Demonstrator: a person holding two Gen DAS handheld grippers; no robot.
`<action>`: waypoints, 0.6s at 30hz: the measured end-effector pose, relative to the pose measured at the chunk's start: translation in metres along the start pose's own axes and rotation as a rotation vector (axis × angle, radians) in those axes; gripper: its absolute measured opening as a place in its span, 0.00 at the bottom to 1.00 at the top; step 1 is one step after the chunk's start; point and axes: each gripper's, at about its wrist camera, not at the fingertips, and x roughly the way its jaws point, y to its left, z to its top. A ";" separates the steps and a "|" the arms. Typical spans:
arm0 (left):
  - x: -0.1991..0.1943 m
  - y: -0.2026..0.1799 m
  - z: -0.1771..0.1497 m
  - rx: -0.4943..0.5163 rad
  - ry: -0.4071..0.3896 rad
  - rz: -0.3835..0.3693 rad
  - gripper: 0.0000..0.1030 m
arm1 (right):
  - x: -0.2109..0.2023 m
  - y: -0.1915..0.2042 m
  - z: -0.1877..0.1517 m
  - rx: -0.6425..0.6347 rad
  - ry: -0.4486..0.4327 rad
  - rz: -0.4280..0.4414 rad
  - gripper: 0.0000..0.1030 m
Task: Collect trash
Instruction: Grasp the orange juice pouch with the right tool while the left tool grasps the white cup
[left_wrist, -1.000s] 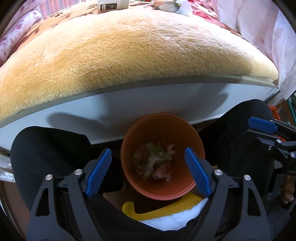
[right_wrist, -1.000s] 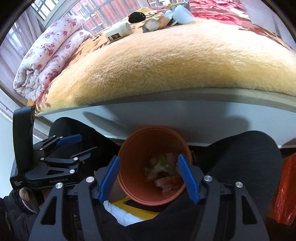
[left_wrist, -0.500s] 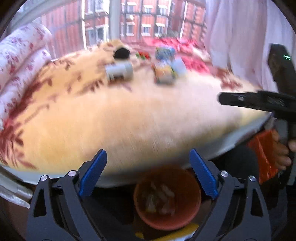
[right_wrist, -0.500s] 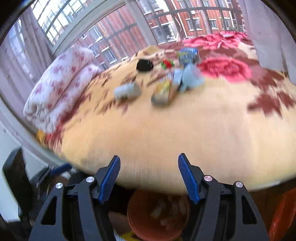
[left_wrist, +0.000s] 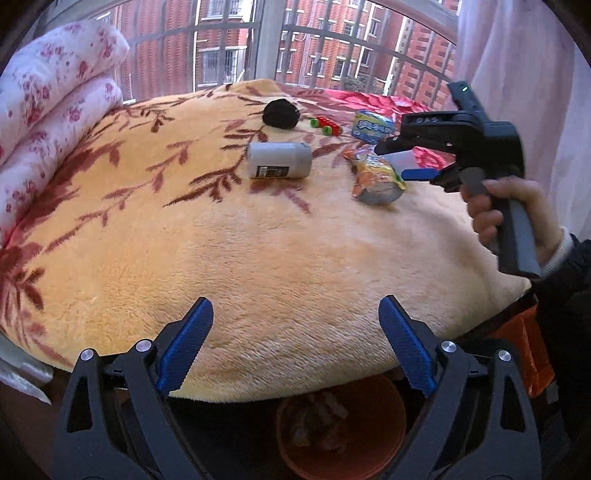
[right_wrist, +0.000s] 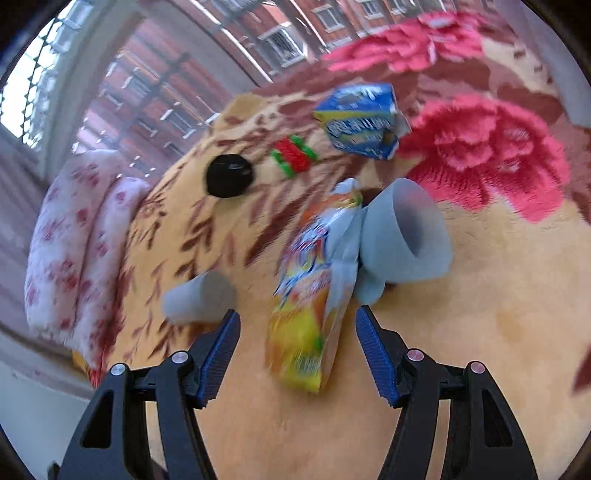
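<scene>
The right gripper (right_wrist: 297, 350) is tilting down over the orange snack wrapper (right_wrist: 310, 295), jaws released; the left gripper (left_wrist: 295, 343), just opened wider, is hovering empty above the blanket (left_wrist: 258, 258).

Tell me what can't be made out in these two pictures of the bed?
- Orange bin: left wrist view, its top hidden by the blanket edge; contents too dim to identify.
- Paper cup: mostly hidden behind the right gripper in the left wrist view.
- Snack wrapper: print motion-blurred in the right wrist view.
- Grey bottle: label too small to read.
</scene>
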 end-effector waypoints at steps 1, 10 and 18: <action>0.002 0.003 0.001 -0.008 0.001 -0.002 0.86 | 0.010 0.000 0.006 0.005 0.015 -0.006 0.63; 0.013 0.021 0.012 -0.051 0.010 0.027 0.86 | 0.078 0.015 0.030 -0.036 0.087 -0.092 0.51; 0.031 0.015 0.037 -0.005 0.021 0.039 0.86 | 0.017 0.020 0.002 -0.065 -0.009 0.028 0.41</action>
